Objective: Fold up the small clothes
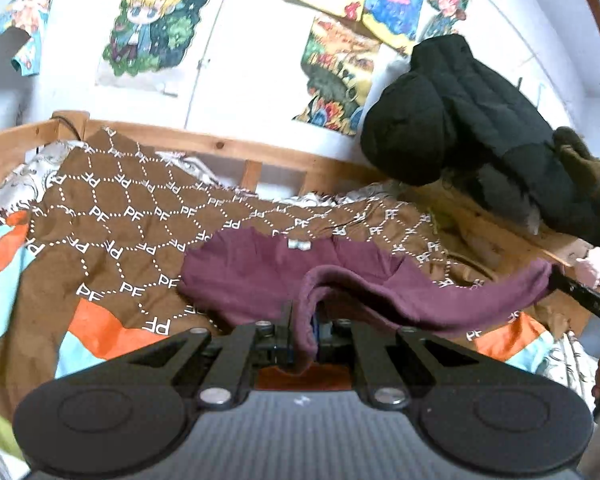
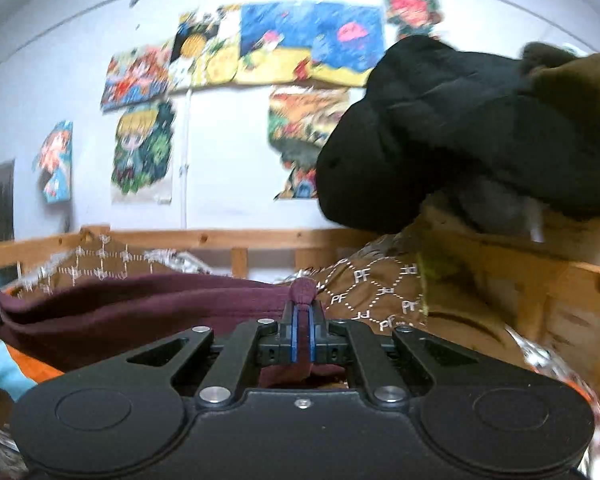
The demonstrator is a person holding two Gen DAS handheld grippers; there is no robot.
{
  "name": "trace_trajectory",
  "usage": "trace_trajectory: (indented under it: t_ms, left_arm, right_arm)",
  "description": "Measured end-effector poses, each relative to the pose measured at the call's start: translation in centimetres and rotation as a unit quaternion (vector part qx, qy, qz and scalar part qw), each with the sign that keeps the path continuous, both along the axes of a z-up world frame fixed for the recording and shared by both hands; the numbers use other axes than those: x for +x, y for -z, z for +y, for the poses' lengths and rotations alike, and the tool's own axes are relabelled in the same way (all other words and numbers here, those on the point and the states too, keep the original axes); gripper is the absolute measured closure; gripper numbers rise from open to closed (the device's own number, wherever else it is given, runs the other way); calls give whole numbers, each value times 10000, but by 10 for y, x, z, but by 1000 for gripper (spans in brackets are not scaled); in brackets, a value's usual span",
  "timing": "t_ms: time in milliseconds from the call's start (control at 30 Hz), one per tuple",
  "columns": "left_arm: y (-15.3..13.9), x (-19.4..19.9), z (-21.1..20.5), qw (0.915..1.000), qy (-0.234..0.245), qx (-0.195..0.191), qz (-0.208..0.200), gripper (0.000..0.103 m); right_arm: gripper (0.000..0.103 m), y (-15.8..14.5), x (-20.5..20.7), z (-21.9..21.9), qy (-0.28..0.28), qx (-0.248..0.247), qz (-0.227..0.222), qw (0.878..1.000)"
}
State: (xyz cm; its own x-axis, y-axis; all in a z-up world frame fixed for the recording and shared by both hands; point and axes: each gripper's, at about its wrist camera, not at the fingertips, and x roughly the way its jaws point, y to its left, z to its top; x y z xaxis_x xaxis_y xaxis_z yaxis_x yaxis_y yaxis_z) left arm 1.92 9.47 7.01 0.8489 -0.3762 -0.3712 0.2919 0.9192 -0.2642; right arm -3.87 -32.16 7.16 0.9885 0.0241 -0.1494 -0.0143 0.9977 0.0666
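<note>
Both pinching the small maroon fleece garment [image 1: 260, 276]: left hand-held gripper [image 1: 300, 332] and right hand-held gripper [image 2: 302, 320] clamping its edge, probably lifting for a fold.

White "PF" monograms all over the brown blanket [image 1: 140, 216].

I see one small maroon garment [image 1: 252, 276], soft knit, w/ a tiny pale bow at its waistband, its far part lying flat on the brown PF-print blanket [image 1: 112, 216]. Near edge is lifted off the blanket & stretched btwn two pinch points, sagging in the middle; in the right view it's a taut dark-red band [image 2: 140, 300].
</note>
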Motion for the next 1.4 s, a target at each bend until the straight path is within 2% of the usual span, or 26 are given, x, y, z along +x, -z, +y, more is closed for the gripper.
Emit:
trace_trajectory:
  t_ms: [100,233,333,467,700,900,1000,1200,1400]
  left_arm:
    - [-2,-14,8,9999,35,-84,76,95]
    - [-5,-22,19,9997,-8,-229,105,95]
    - [-15,-12,24,9997,-46,-231,24,95]
    - [-30,22,20,9999,-106,-110,19,95]
    - [-54,124,-9,9982,-443,305,265,95]
    - [-57,215,-42,9930,-644,807,582,95]
    - [-47,257,-53,9881,-776,1101,742,95]
    - [-8,323,-49,9811,-944,883,1438,95]
    - [25,353,-51,9782,-862,1160,1493,95]
  right_arm:
    - [99,-1,-31,6,64,156,24,9999]
    - [99,-10,-52,19,-7,132,-15,9999]
    - [99,-21,-50,23,-74,34,-65,9999]
    - [99,-28,-24,23,-124,-176,-34,9998]
    - [99,-32,65,8,-184,-320,188,9991]
    - [99,-26,152,0,-223,-426,449,9978]
    - [99,-20,200,-6,-314,-464,749,9956]
    - [99,11,285,-27,-405,-324,1571,9862]
    - [99,56,335,-24,-518,-445,1961,9782]
